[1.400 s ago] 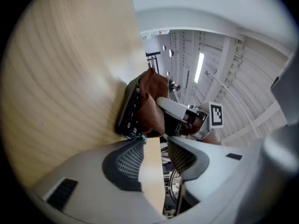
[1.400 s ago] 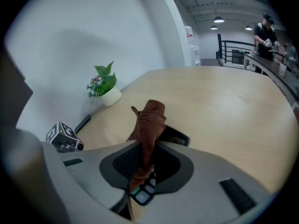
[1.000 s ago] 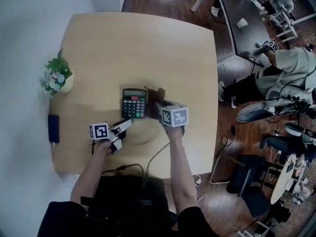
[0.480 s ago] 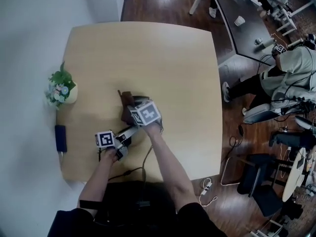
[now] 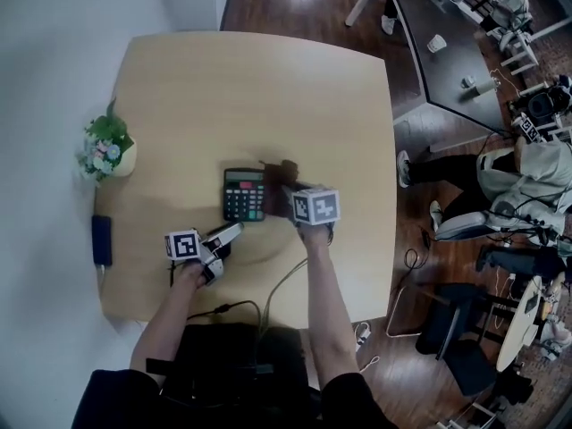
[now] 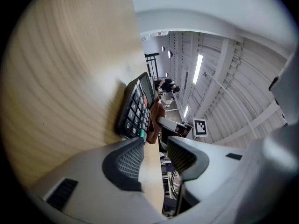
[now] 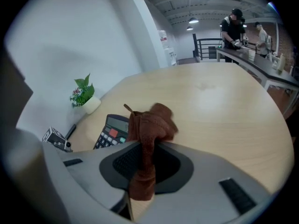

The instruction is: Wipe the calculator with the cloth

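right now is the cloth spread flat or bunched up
Bunched up: the cloth is crumpled into a wad, pinched between the right gripper's jaws.

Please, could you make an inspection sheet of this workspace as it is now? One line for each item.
Surface: light wooden table with rounded corners.
Job's things: black desk calculator lies flat, keys up; brown cloth is bunched by its right side.
Clutter: small potted plant and dark flat device near the left edge.
Grippers: left gripper has jaws apart, empty, just short of the calculator; right gripper has jaws shut on the cloth.
Cables: black cable over the near edge.
Surroundings: dark wooden floor, second dark table, a seated person.
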The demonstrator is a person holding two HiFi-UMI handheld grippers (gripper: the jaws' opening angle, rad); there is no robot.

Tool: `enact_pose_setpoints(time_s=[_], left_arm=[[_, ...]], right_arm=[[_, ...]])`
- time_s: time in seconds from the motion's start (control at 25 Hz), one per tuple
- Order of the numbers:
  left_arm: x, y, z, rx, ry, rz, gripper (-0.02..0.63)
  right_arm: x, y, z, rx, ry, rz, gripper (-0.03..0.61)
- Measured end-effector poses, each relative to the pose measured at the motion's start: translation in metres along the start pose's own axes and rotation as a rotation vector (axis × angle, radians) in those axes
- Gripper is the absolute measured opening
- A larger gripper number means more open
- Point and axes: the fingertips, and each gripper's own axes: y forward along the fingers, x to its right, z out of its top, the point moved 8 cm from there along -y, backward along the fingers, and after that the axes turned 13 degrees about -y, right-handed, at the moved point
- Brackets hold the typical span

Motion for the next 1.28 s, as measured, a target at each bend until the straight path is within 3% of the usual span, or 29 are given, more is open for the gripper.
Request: enact_pose_setpoints(time_s=[0.12, 0.28, 0.4, 0.52, 0.72, 0.92, 1.04, 1.2, 1.28], left_arm=[[0.003, 0.005, 0.001, -0.009, 0.013, -0.049, 0.161], [0.000, 0.002, 0.007, -0.011, 0.058, -0.072, 0.161], [-0.002, 0.002, 0.004, 0.002, 0.032, -0.052, 0.161], [0.000, 0.004, 0.003, 0.001, 0.035, -0.052, 0.161], [0.005, 0.004, 0.007, -0.006, 0.073, -0.107, 0.146], [0.007, -0.001, 0.000, 0.039, 0.019, -0.187, 0.144], [0.005, -0.016, -0.003, 0.065, 0.063, -0.189, 0.143], [0.004, -0.042, -0.007, 0.084, 0.124, -0.139, 0.144], [0.002, -0.055, -0.007, 0.089, 0.151, -0.092, 0.144]], right_arm=[[-0.011, -0.012, 0.016, 0.090, 0.005, 0.030, 0.066], [-0.071, 0.010, 0.055, 0.206, -0.035, 0.229, 0.066], [-0.095, 0.036, 0.060, 0.164, -0.080, 0.297, 0.066], [-0.080, 0.046, 0.043, 0.085, -0.078, 0.234, 0.067], [-0.026, 0.023, 0.011, 0.043, 0.003, 0.096, 0.070], [0.007, -0.006, -0.005, -0.015, -0.015, -0.043, 0.067], [-0.014, -0.012, 0.020, -0.005, -0.196, -0.063, 0.067], [-0.063, 0.003, 0.074, 0.033, -0.589, -0.125, 0.067], [-0.088, 0.018, 0.087, -0.006, -0.798, -0.158, 0.067]])
